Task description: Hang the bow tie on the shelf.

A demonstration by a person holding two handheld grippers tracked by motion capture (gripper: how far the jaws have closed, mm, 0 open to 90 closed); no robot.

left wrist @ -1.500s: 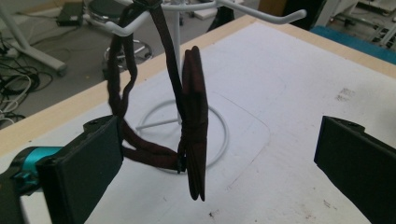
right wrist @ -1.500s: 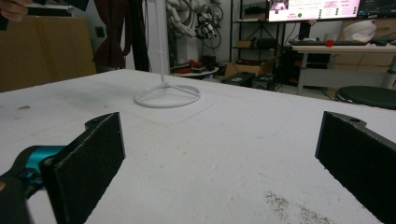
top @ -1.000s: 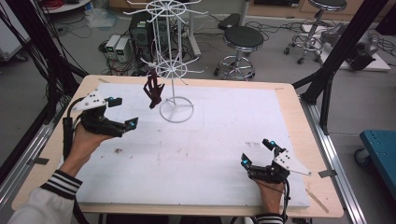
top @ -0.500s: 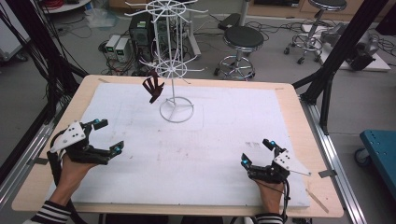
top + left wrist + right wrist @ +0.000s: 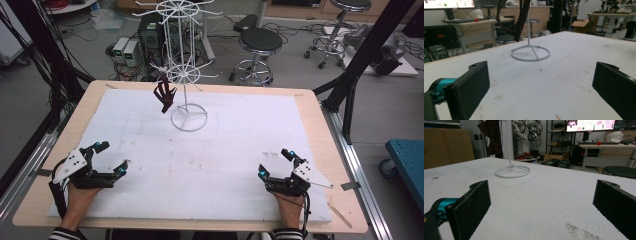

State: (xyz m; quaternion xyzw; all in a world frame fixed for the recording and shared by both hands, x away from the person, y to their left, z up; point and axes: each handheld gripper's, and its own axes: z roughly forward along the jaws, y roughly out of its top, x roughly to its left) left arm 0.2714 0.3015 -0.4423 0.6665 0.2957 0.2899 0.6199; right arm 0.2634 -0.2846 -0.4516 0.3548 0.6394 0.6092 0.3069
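White wire rack (image 5: 186, 75) stood at the worktop's (image 5: 310, 105) far middle, dark fabric piece (image 5: 164, 95) hanging from it. Rested near the front corners: left gripper (image 5: 111, 159) and right gripper (image 5: 273, 162), fingers spread wide, gripping nothing.

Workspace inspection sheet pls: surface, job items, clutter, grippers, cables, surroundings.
Surface: white mat on a wooden table, with scuffs and dark stains.
Job's things: white wire rack standing on its ring base at the far centre; dark hanging item on a lower arm, off the mat.
Clutter: nothing seen on the mat.
Grippers: left gripper open, low over the near left; right gripper open, near right. Nothing between either pair of jaws.
Cables: black cable trailing from the right gripper; loose cables on the floor beyond the table.
Surroundings: black stool, computer tower, black frame posts.
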